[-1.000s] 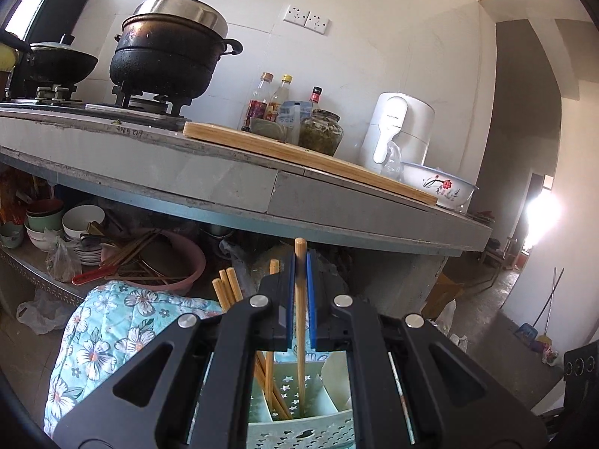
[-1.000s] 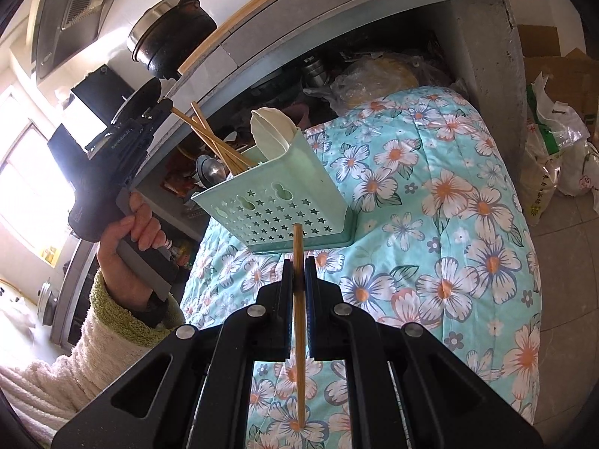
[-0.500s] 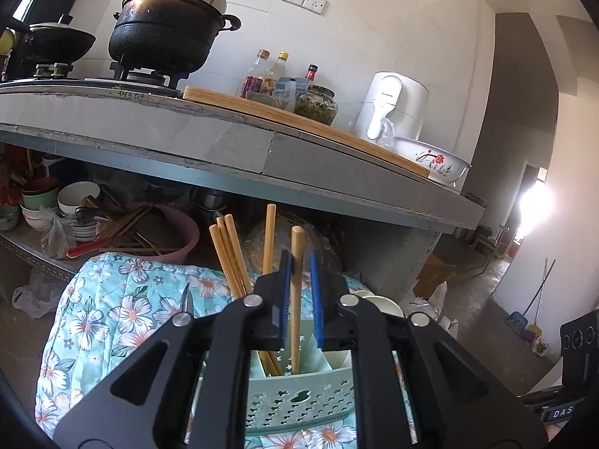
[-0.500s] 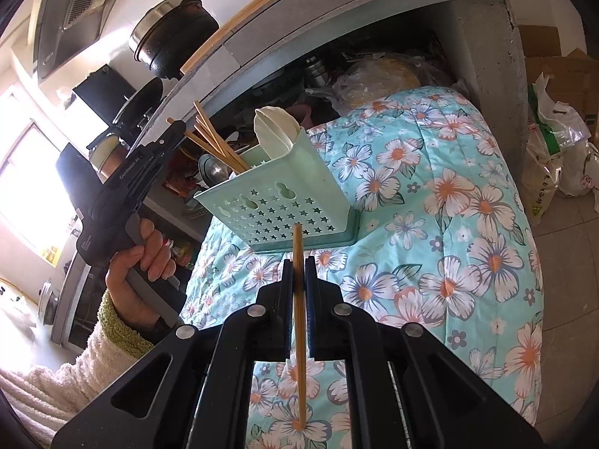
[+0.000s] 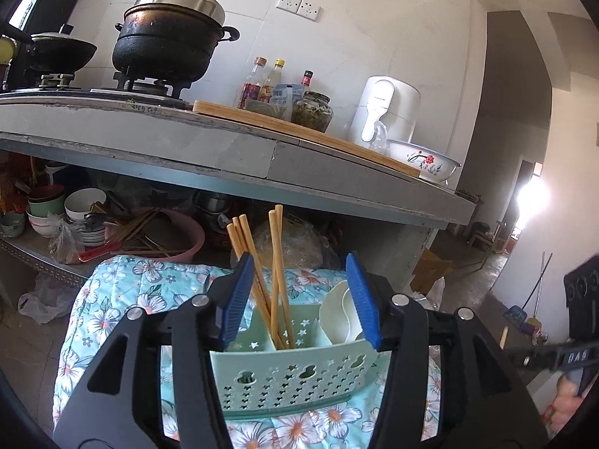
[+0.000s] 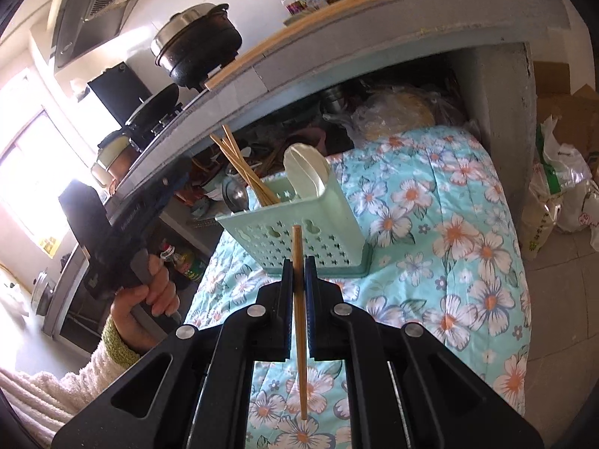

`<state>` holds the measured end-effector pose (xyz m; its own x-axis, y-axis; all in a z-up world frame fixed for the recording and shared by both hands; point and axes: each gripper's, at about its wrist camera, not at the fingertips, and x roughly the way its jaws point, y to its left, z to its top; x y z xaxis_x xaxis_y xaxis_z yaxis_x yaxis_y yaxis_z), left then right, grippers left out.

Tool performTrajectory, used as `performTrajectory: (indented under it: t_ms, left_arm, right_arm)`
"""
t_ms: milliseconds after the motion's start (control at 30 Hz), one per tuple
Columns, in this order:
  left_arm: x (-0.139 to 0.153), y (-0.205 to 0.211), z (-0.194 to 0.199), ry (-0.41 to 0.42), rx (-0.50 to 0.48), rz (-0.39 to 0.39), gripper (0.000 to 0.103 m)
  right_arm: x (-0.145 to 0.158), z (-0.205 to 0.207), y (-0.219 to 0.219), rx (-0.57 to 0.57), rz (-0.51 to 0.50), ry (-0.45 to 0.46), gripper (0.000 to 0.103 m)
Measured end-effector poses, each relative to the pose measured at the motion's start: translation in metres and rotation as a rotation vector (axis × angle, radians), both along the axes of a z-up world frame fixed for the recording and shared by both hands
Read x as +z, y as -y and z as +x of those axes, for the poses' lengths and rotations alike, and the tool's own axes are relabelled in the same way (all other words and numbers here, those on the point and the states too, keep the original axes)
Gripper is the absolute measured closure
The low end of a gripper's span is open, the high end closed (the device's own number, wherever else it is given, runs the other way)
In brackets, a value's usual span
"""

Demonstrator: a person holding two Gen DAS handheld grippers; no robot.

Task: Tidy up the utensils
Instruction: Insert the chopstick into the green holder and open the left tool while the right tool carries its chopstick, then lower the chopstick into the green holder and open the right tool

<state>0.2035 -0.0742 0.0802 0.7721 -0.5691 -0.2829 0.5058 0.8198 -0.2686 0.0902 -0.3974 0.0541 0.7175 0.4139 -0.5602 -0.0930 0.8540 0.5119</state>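
A pale green perforated utensil basket point(image 5: 288, 378) stands on a floral quilt point(image 5: 105, 299). It holds several wooden chopsticks point(image 5: 277, 273) in its middle compartment and white spoons point(image 5: 342, 316) in its right one. My left gripper point(image 5: 299, 299) is open and empty just in front of and above the basket. The basket also shows in the right wrist view point(image 6: 299, 232), with chopsticks point(image 6: 243, 172) and spoons point(image 6: 305, 176). My right gripper point(image 6: 298, 273) is shut on one wooden chopstick point(image 6: 299, 321), held near the basket's front wall. The left gripper's black body point(image 6: 127, 220) shows at left there.
A grey concrete counter point(image 5: 224, 149) overhangs the quilt, with a black pot point(image 5: 168, 37), bottles point(image 5: 262, 82) and a white appliance point(image 5: 385, 112) on it. Bowls and a pink basin point(image 5: 176, 235) sit on the shelf beneath. Plastic bags point(image 6: 561, 194) lie on the floor at right.
My left gripper has opened and let go of its chopstick, which now stands in the basket with the others. It has also drawn back a little. My right gripper still holds its chopstick.
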Motion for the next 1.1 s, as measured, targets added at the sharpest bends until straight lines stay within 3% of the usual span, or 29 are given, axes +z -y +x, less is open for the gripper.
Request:
performTrajectory:
  t_ms: [333,467,600,833,1100]
  left_arm:
    - [-0.027,-0.042,-0.042,-0.101,0.001,0.089,0.029]
    - [-0.041,-0.054,-0.057,-0.143,0.018,0.124,0.022]
    - [-0.05,-0.065,-0.067,-0.156,0.038,0.153,0.019]
    - [-0.053,-0.078,-0.07,-0.153,0.056,0.166,0.018]
    - [-0.054,-0.083,-0.067,-0.163,0.05,0.147,0.017]
  right_arm:
    - [0.136,0.043,-0.019,0.011,-0.123,0.38,0.097]
    - [0.161,0.074,-0.04,0.025,-0.172,0.454,0.097]
    - [0.159,0.107,-0.066,0.049,-0.255,0.464,0.097]
    - [0.123,0.15,-0.103,0.095,-0.404,0.402,0.097]
    - [0.088,0.158,-0.138,0.186,-0.547,0.371,0.097]
